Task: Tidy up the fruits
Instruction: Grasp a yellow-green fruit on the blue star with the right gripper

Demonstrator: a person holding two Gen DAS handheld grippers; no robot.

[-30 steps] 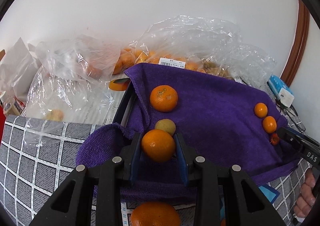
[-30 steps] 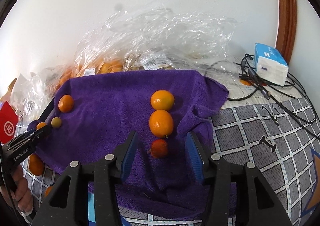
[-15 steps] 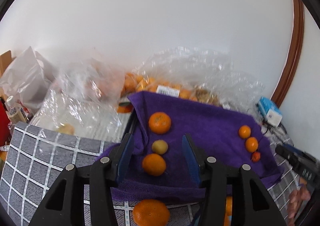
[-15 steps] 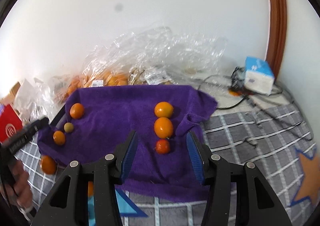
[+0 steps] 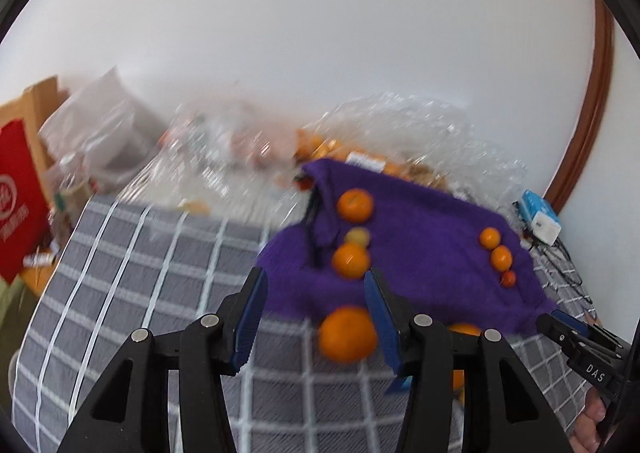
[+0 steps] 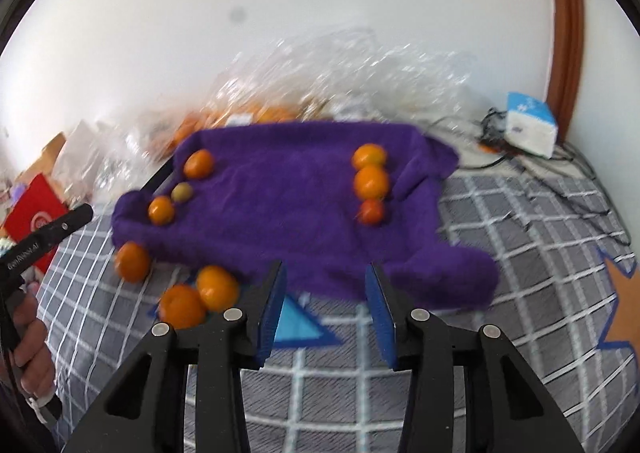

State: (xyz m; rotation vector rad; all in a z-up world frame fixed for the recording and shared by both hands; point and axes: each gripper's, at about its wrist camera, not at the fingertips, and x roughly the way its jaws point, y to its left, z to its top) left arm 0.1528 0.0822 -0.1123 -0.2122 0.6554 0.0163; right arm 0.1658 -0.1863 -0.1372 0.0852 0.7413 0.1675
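A purple towel (image 5: 420,253) (image 6: 288,205) carries two short rows of fruit. The left row is an orange (image 5: 355,205), a small yellow-green fruit (image 5: 357,235) and another orange (image 5: 350,260). The right row holds two oranges (image 6: 369,156) (image 6: 371,181) and a small red fruit (image 6: 372,211). My left gripper (image 5: 316,281) is open, back from the towel's near edge. A loose orange (image 5: 347,334) lies on the cloth between its fingers, untouched. My right gripper (image 6: 325,269) is closing with nothing between its jaws. Three loose oranges (image 6: 132,261) (image 6: 217,287) (image 6: 182,305) lie to its left.
A grey checked cloth (image 5: 160,273) covers the surface. Crumpled clear bags of fruit (image 5: 400,141) pile up against the white wall behind the towel. A red box (image 5: 16,205) stands far left, a blue and white box (image 6: 530,123) with cables (image 6: 560,181) far right.
The left gripper let go of the orange on the towel and opened. Both grippers pulled back from the towel, so more of the checked cloth shows. The right jaws narrowed a little.
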